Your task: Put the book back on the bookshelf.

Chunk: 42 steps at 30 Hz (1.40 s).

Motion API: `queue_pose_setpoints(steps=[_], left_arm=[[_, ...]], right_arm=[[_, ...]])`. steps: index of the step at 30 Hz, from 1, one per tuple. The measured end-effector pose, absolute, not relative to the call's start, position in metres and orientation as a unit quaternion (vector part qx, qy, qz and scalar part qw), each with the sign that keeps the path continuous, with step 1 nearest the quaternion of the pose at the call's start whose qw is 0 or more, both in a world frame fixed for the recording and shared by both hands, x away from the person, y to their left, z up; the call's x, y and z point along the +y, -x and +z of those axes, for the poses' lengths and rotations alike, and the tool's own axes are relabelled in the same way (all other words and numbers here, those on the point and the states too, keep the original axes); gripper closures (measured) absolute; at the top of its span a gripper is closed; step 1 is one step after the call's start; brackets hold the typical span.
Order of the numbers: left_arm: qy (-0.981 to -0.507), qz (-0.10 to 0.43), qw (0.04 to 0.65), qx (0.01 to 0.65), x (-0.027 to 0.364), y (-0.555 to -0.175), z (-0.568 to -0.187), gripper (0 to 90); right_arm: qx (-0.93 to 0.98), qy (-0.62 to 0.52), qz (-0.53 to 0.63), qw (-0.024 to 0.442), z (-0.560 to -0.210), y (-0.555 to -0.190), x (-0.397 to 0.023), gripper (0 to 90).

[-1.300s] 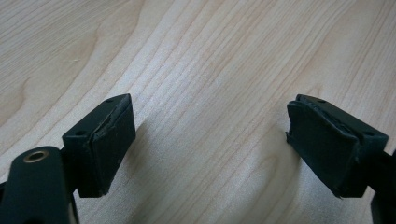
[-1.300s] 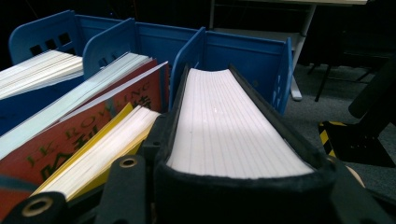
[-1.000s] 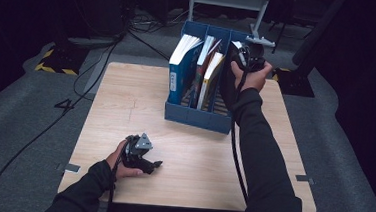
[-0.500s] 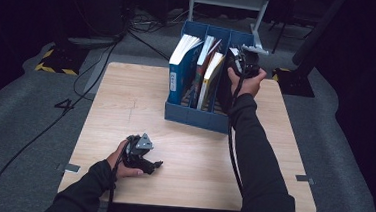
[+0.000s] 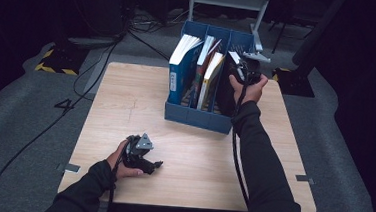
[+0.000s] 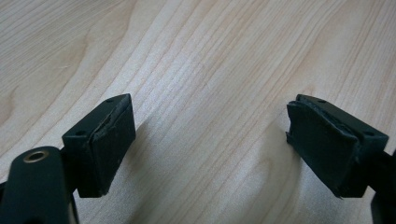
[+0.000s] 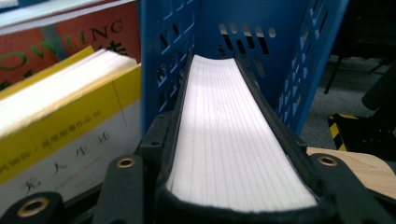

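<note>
While the right claw (image 7: 238, 186) grips it, the black book (image 7: 233, 140) stands edge-up.

Dim, dark surroundings; lit table (image 5: 126, 106) sharp, close views softly blurred.

book: my black-covered book (image 7: 233, 140) with white page edges up, thick and a bit bent
grip: my right gripper (image 5: 243, 72) squeezes it on both covers
place: standing in the right slot of the blue file box (image 5: 195, 115), beside a yellow book (image 7: 60, 116)
</note>
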<state>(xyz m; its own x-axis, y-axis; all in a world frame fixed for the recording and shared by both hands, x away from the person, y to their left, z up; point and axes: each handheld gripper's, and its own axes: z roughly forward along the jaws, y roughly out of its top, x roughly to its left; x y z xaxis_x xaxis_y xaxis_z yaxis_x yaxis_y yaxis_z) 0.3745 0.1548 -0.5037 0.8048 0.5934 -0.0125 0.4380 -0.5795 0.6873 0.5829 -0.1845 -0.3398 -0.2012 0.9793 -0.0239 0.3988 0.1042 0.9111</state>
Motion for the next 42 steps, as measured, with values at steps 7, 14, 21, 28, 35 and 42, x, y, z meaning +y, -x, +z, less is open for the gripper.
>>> queue_pose_setpoints(steps=[7,14,21,28,35,42], left_arm=[[-0.881,0.110,0.354,0.294,0.155,-0.374,-0.504,15.3],[-0.881,0.112,0.353,0.295,0.155,-0.372,-0.504,15.4],[-0.880,0.112,0.353,0.297,0.155,-0.372,-0.504,15.4],[-0.880,0.111,0.353,0.297,0.155,-0.372,-0.504,15.3],[-0.881,0.110,0.353,0.294,0.154,-0.373,-0.504,15.1],[-0.881,0.110,0.354,0.295,0.154,-0.372,-0.504,15.1]], right_arm=[[0.685,-0.491,0.404,0.356,-0.342,-0.578,-0.194,49.7],[0.696,-0.482,0.404,0.347,-0.341,-0.582,-0.210,47.8],[0.708,-0.470,0.401,0.343,-0.340,-0.584,-0.217,46.1],[0.733,-0.435,0.384,0.355,-0.339,-0.567,-0.197,44.2],[0.740,-0.425,0.416,0.313,-0.337,-0.545,-0.209,38.1],[0.757,-0.408,0.425,0.283,-0.371,-0.520,-0.225,38.5]])
